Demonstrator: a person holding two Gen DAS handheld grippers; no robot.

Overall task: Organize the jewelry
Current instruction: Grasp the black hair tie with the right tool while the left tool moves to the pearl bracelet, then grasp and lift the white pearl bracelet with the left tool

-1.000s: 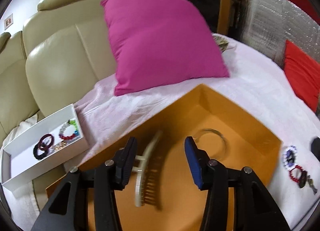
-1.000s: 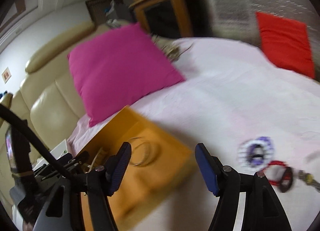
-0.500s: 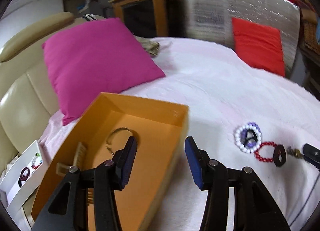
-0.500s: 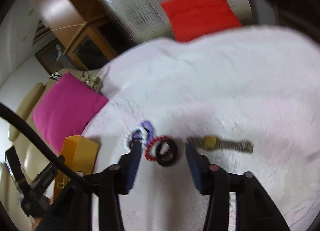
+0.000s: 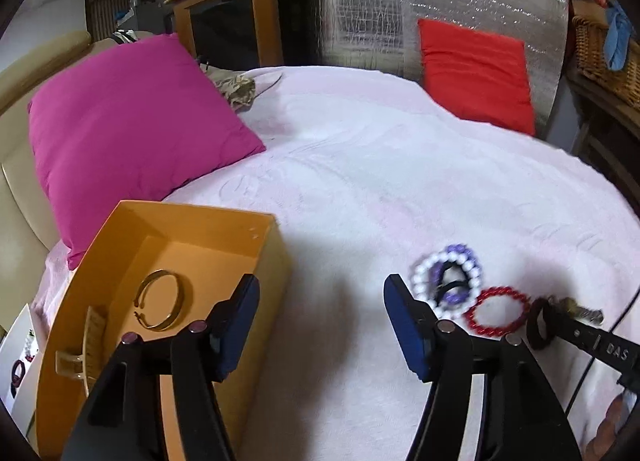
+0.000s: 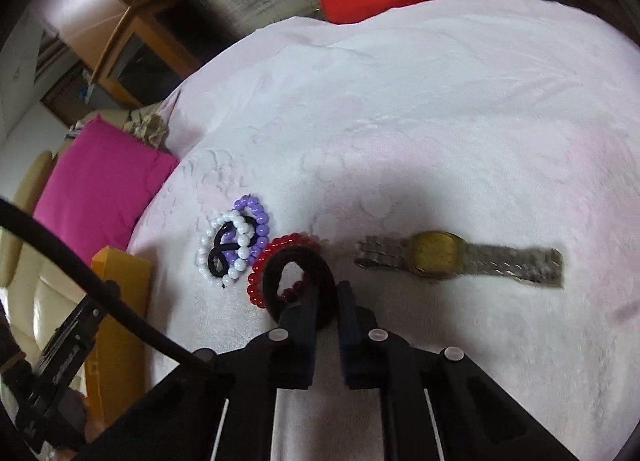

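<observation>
R gripper [image 6: 326, 293] jaws together, clamped on the near rim of a black hair tie [image 6: 298, 281] lying on the bed [image 6: 440, 121]. Tie loop overlaps a red bead bracelet [image 6: 264, 261] just at its 10 o'clock. Further out at 10 o'clock: white bead bracelet [image 6: 212, 245] + purple bead bracelet [image 6: 256, 217] tangled w/ a thin black band [image 6: 224, 251], all touching in one cluster. At 3 o'clock from the tie, apart from it: gold-face wristwatch [image 6: 436, 253] w/ metal band, laid flat and stretched out.

L gripper [image 5: 320, 301] jaws apart and opening, nothing btwn them, hovering over bare bedspread. At its 9 o'clock: orange box [image 5: 200, 221] on the bed, holding a gold bangle [image 5: 160, 305] and a cream hair claw clip [image 5: 86, 345] beside it at 8 o'clock of the bangle. At 3 o'clock of L gripper the same bracelet cluster shows, R gripper tip at the tie.

Past the box at 11 o'clock: magenta pillow [image 5: 132, 129] against a cream sofa back [image 6: 36, 301]. Red pillow [image 5: 476, 73] at far edge of the bed, 1 o'clock, leaning on a silver foil panel [image 5: 400, 13]. Wooden cabinet [image 5: 232, 17] behind at 12. White tray [image 5: 16, 357] barely visible at left edge, contents too small to tell.
</observation>
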